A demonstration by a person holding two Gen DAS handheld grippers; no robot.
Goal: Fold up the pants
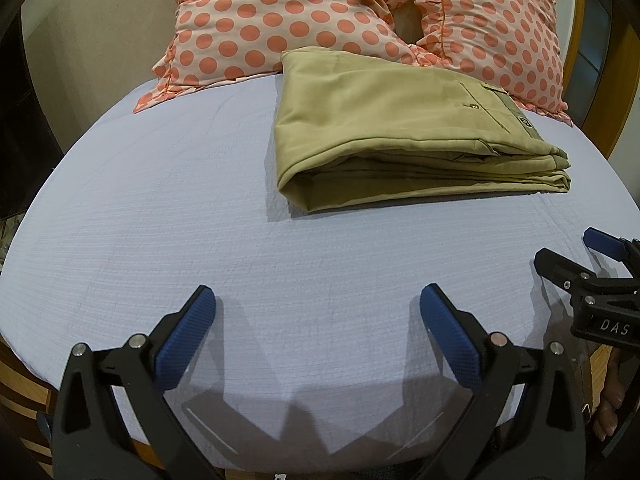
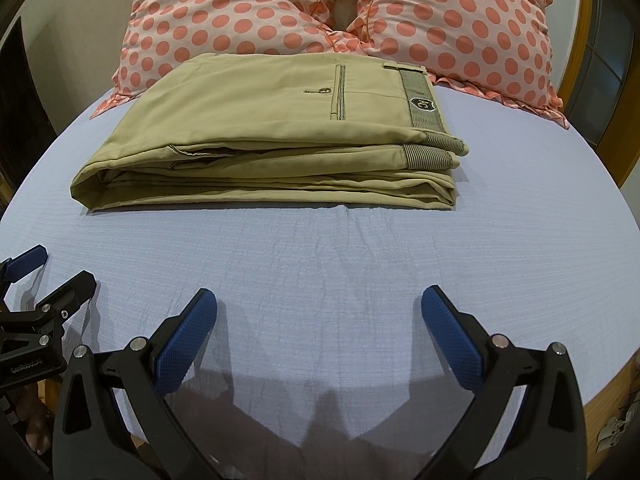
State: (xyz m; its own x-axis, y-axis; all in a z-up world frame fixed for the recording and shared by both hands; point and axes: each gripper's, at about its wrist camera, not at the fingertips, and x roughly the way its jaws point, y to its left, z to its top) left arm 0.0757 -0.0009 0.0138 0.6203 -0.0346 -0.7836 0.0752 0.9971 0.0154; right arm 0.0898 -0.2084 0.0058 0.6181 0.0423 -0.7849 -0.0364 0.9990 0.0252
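The khaki trousers [image 2: 264, 136] lie folded into a thick, flat stack on the pale blue bedsheet [image 2: 360, 280], their far edge close against the two polka-dot pillows [image 2: 248, 16] at the head of the bed. The back pocket with its button and the striped waistband face upward, and the layered edges face the person. Both tools hover low over bare sheet, well short of the stack: the left gripper [image 1: 318, 300] has its blue pads spread wide with nothing between them, and the right gripper [image 2: 319, 300] is spread the same way, empty. To me the folding looks finished, or nearly so. The danger from here is undoing it: the layers on the near side sit loose and slightly staggered, so a finger dragging across them, or a pinch that catches only the top layer, could peel the stack open. A push from the front might also shove the bundle into the pillows and rumple it.
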